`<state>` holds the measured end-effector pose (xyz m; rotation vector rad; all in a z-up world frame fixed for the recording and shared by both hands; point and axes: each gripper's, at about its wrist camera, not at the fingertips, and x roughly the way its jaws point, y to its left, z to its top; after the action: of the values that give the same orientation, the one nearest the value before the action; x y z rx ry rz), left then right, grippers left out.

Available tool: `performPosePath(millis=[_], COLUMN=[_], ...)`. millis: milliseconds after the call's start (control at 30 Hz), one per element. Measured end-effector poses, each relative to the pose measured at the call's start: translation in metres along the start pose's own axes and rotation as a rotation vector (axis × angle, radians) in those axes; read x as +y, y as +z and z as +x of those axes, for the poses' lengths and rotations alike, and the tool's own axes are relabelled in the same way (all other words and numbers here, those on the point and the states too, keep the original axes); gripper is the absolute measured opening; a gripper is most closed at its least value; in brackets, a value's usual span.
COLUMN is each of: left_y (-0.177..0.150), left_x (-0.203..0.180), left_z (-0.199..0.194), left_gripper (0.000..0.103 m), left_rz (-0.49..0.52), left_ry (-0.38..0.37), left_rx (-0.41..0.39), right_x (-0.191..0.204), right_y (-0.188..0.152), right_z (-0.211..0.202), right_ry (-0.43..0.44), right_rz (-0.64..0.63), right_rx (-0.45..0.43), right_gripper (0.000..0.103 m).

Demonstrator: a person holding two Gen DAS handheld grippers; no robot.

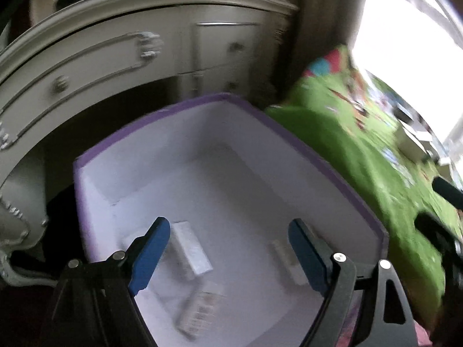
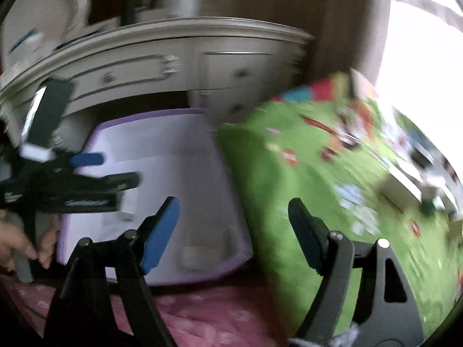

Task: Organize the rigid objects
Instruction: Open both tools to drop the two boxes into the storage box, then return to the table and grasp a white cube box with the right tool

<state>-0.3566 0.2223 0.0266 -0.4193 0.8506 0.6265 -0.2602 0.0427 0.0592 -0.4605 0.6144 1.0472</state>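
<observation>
A white storage box with a purple rim (image 1: 289, 133) stands open below my left gripper (image 1: 228, 243), which is open with nothing between its blue pads. On the box floor lie a white carton (image 1: 191, 248), a printed pack (image 1: 199, 312) and a small pale item (image 1: 285, 256). In the right wrist view the same box (image 2: 173, 156) sits left of centre. My right gripper (image 2: 234, 225) is open and empty, over the box's right wall and the green cover. The left gripper (image 2: 121, 168) reaches over the box from the left, held by a hand (image 2: 23, 245).
A cream dresser with drawers (image 1: 101, 66) stands right behind the box. A green patterned cover (image 1: 361, 150) lies to the right, with a white box (image 2: 402, 185) and other blurred items on it. Pink cloth (image 2: 217, 318) lies in front. A bright window (image 1: 405, 29) is at far right.
</observation>
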Motion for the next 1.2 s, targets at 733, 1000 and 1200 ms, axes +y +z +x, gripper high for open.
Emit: performPosePath(millis=[733,1000,1200], left_y=[-0.001,-0.004,-0.002], left_x=[-0.369,-0.367,-0.368], left_z=[0.069,0.069,0.073], left_gripper=[0.1,0.103,0.103], left_rz=[0.593,0.611,0.605], left_ry=[-0.311,-0.346,-0.345], left_rx=[0.085,0.034,0.029], right_x=[-0.434,-0.518,-0.527], right_y=[-0.239,-0.224,-0.21], right_z=[-0.149,-0.118,-0.105], right_ry=[-0.696,-0.785,-0.906], right_rz=[1.081,1.203,1.134], right_rx=[0.079,0.069,0.163], right_gripper=[0.09,0.096,0.052])
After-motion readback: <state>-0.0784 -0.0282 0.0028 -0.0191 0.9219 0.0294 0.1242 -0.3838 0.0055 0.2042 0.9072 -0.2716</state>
